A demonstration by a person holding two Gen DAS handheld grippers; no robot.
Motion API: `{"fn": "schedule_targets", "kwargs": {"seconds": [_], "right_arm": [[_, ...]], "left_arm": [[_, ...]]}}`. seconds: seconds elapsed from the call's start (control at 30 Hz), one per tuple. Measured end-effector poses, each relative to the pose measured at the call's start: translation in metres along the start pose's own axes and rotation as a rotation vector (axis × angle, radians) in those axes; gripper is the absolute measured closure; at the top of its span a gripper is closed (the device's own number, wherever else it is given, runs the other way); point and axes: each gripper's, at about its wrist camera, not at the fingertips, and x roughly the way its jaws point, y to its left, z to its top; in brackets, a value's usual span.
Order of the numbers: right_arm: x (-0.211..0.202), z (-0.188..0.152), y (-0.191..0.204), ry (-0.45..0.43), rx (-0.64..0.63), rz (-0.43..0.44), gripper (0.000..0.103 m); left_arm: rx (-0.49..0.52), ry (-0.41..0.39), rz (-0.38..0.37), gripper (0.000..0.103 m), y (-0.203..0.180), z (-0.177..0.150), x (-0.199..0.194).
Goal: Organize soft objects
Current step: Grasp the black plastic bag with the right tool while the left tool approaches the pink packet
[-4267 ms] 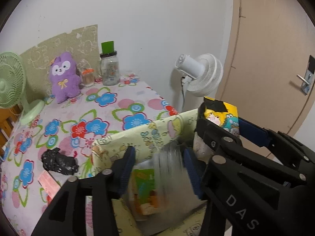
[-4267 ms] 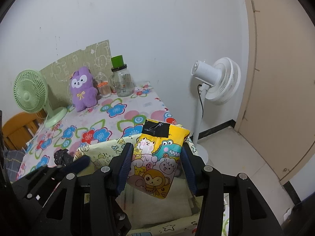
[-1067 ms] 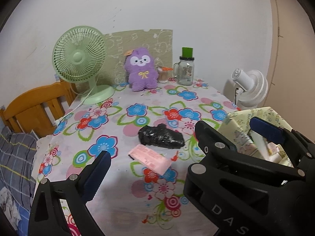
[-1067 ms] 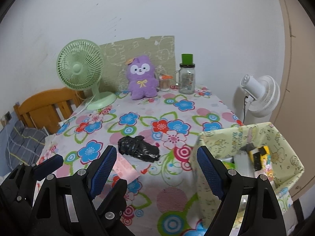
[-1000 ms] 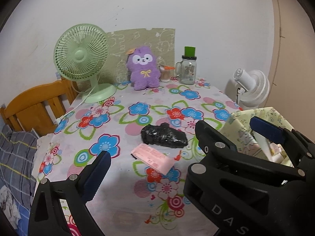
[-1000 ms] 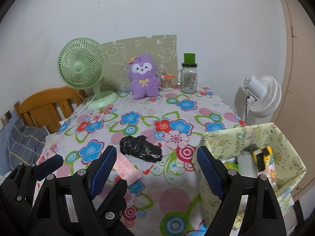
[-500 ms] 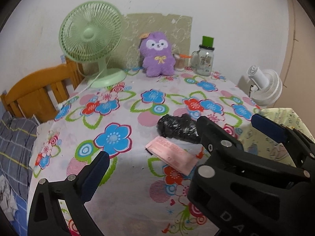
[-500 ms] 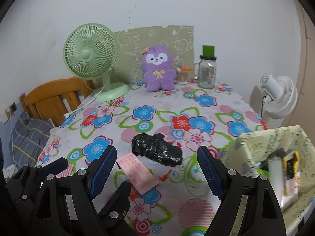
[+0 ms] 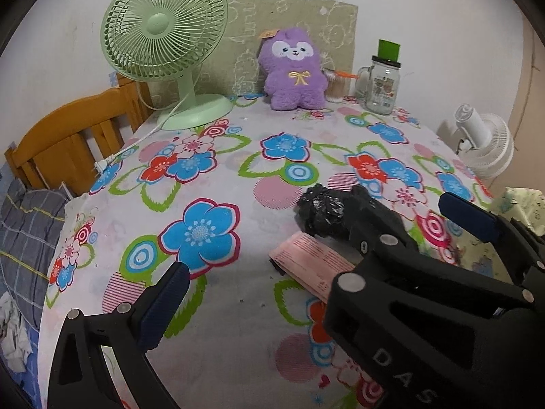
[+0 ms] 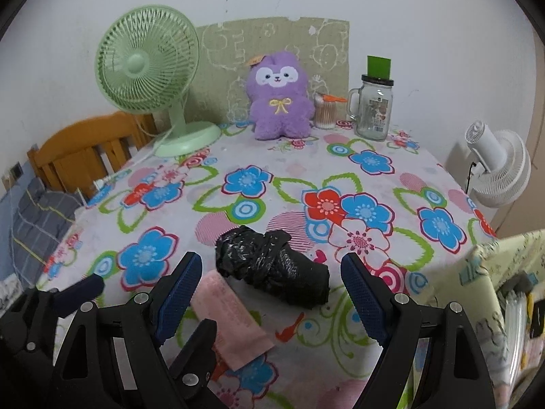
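A table with a flowery cloth [image 10: 245,184] filled most of both views. In the right wrist view, the right tongs [image 10: 272,293] were wide open at the bottom of the frame, with nothing held. A crumpled black bag [image 10: 272,269] lay on the cloth in the lower middle, in the gap between the two blue pads [image 10: 180,289]. The pads were not touching it. Just beside the bag, to its lower left, lay a flat pink packet [image 10: 231,317]. Part of it was hidden behind the left tongs, which showed in the lower left corner of that view.

In the left wrist view, the left tongs [image 9: 313,259] were open too and held nothing. One blue pad [image 9: 167,303] sat at the lower left and the other far off at the right. The right tongs' black arm crossed in front and covered part of the black bag [image 9: 320,211] and the pink packet [image 9: 310,266], which were a bit right of the middle of the frame.

At the top of both views, by the white wall, sat a purple plush toy [image 10: 279,99], upright. A green fan [image 10: 150,68] stood to its left, and a glass jar [image 10: 373,109] with a green top stood to its right. A small cup of cotton sticks [image 10: 325,112] sat between the toy and the jar. A wooden chair [image 10: 85,150] showed at the left edge. A white fan [image 10: 497,170] stood at the right, off the table. In the lower right corner was a pale yellow basket [image 10: 483,272] with some things inside.
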Motion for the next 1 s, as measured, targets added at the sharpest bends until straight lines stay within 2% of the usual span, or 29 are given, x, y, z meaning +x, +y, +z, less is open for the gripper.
{"fn": "schedule_targets", "kwargs": {"seconds": [0.23, 0.53, 0.6, 0.67, 0.9, 1.0], "right_arm": [[0.024, 0.006, 0.000, 0.035, -0.023, -0.003, 0.017], [0.048, 0.003, -0.002, 0.099, -0.039, 0.003, 0.019], [0.054, 0.001, -0.004, 0.127, -0.031, 0.004, 0.033], [0.057, -0.001, -0.007, 0.144, -0.016, 0.012, 0.036], [0.057, -0.003, -0.008, 0.156, -0.009, 0.013, 0.059], [0.054, -0.003, -0.009, 0.155, -0.005, 0.012, 0.064]], "left_arm": [[-0.041, 0.065, -0.003, 0.001, 0.005, 0.005, 0.022], [-0.037, 0.111, -0.001, 0.002, 0.003, 0.004, 0.042], [-0.033, 0.119, 0.003, 0.002, 0.003, 0.003, 0.045], [-0.031, 0.106, 0.007, 0.002, 0.003, 0.003, 0.045], [-0.019, 0.098, -0.001, 0.002, 0.003, 0.003, 0.045], [-0.006, 0.096, -0.005, 0.002, 0.000, 0.003, 0.043]]}}
